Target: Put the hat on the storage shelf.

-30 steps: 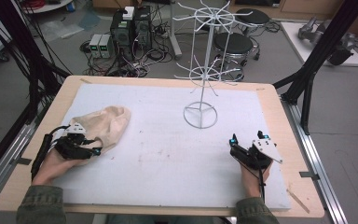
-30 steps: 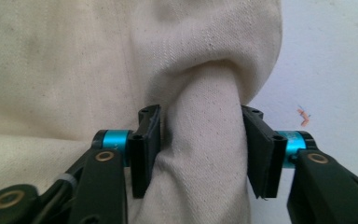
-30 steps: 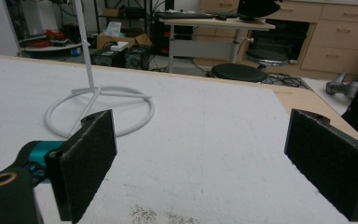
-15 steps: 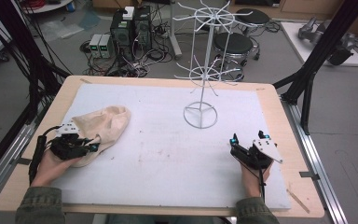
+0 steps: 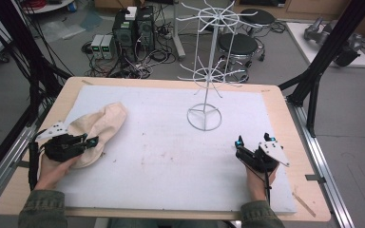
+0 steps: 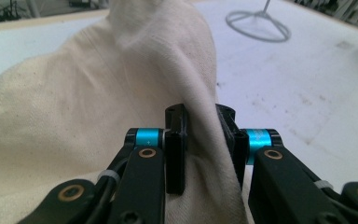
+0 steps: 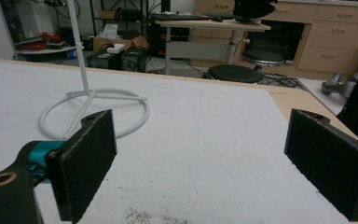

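In the left gripper view, the left claw (image 6: 200,140) pinches a cloth (image 6: 84,107) fold.

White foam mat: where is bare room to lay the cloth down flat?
The white foam mat is bare between the cream cloth bag and the right gripper, in front of the white wire rack. Crowded at the left edge.

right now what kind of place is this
Likely a lab or workshop: computers and tangled cables on the floor, stools, desks with drawers, black frame struts round the table.
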Tool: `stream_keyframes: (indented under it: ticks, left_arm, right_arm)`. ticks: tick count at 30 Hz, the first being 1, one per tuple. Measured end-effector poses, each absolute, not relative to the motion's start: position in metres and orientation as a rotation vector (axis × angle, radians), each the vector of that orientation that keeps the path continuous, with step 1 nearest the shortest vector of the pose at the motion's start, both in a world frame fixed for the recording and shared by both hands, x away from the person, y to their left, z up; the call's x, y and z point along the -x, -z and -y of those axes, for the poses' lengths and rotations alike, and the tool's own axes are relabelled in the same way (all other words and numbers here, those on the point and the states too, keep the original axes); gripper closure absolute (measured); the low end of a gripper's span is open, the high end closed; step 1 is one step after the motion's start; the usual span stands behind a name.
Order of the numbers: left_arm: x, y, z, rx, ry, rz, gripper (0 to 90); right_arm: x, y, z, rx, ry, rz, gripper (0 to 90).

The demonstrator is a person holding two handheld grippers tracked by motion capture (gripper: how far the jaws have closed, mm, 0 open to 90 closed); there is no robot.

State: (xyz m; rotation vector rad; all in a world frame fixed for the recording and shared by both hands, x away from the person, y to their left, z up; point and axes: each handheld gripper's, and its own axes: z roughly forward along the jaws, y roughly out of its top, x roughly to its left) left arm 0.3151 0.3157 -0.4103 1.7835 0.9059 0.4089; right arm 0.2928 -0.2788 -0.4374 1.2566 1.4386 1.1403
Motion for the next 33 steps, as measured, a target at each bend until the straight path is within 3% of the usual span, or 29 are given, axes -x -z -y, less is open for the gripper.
stream_keyframes:
  ticks: [16, 33]
  left_arm:
    - [-0.306, 0.388, -0.315, -1.653, -0.467, -0.819, 78.6]
    - [-0.297, 0.345, -0.287, -1.533, -0.538, -0.666, 80.2]
  right_arm:
    - [-0.293, 0.437, 0.279, -1.251, -1.144, -1.437, 8.2]
    - [-0.293, 0.437, 0.279, -1.246, -1.157, -1.436, 8.2]
